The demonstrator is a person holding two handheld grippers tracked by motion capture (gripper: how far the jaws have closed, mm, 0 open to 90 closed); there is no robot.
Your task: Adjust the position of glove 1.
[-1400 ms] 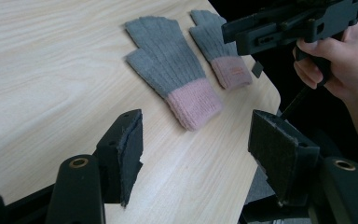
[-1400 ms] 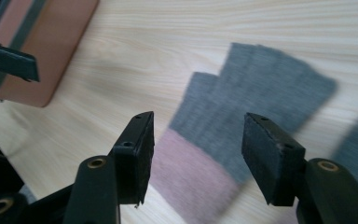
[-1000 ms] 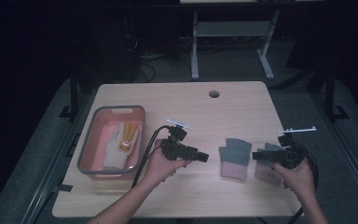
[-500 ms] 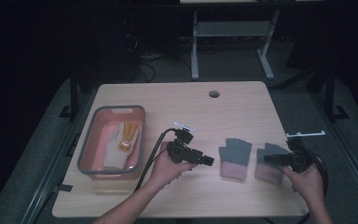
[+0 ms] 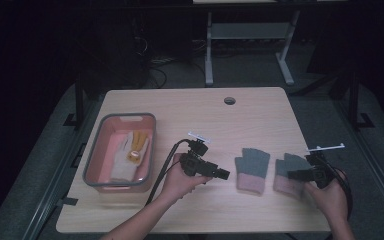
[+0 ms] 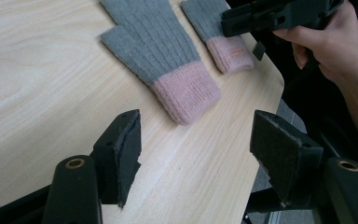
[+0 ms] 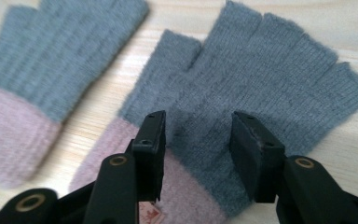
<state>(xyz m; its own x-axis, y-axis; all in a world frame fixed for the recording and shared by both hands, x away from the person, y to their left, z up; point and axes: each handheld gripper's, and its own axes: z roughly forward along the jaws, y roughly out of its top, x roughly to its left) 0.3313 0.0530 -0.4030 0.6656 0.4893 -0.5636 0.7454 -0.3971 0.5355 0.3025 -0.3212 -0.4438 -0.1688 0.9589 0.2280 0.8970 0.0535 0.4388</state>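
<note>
With both grippers' fingers spread and empty, the right gripper (image 7: 198,154) should settle onto the right-hand grey knitted fingerless glove with a pink cuff (image 7: 261,88) and pinch near its cuff, while the left gripper (image 6: 200,158) lines up on the matching left-hand grey-and-pink glove (image 6: 163,56) lying flat on the pale wooden surface (image 6: 37,70).

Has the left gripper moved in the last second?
Yes. The left gripper has slid away from the tray and closer to the nearer glove, with its jaws open and nothing between them.

Left glove (image 5: 252,169): grey knit, fingerless, pink cuff; lying flat on the table, cuff pointing toward the person.
Right glove (image 5: 286,172): matching its partner; lying flat just beside it, near the table's right edge.
</note>
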